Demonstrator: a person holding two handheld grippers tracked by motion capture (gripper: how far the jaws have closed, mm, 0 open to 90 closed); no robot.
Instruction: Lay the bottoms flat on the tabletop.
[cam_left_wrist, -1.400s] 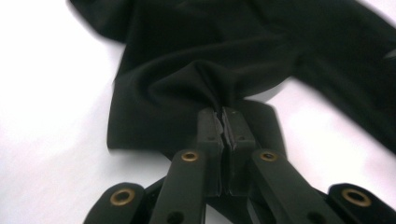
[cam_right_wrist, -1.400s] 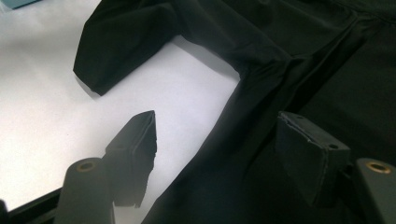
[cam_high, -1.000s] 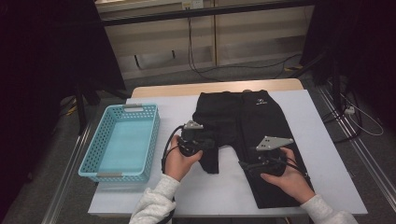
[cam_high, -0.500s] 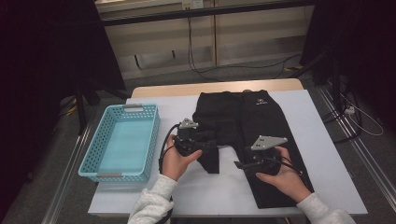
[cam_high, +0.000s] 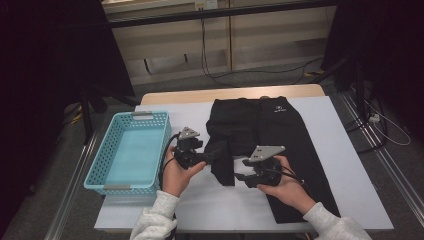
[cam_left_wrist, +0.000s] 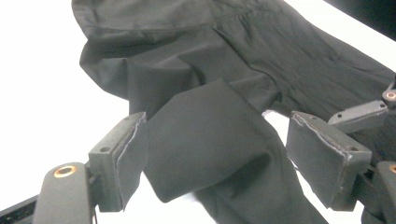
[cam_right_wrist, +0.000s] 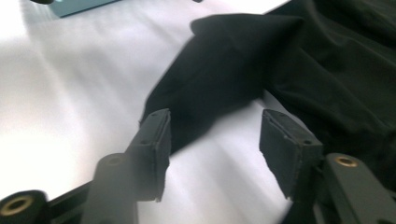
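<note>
Black trousers (cam_high: 280, 130) lie flat on the white table (cam_high: 350, 165), waistband at the far end. One leg is folded back into a loose flap (cam_high: 224, 167) (cam_left_wrist: 210, 140) (cam_right_wrist: 219, 65). My left gripper (cam_high: 219, 155) (cam_left_wrist: 217, 126) is open; its jaws have just been opening and stand on either side of the flap without pressing it. My right gripper (cam_high: 240, 176) (cam_right_wrist: 215, 116) points left at the flap's near end. Its jaws have just been closing but stand apart, over bare table, with the cloth's tip beside one pad (cam_right_wrist: 156, 140).
A light blue plastic basket (cam_high: 150, 114) stands at the table's left side, close to the left hand. Bare white table lies in front of the hands and to the right of the trousers. Cables run across the floor beyond the table.
The left gripper's jaws have opened and let go of the trouser leg. Both hands have shifted left. The right gripper has come up to the folded flap and its jaws have narrowed.
</note>
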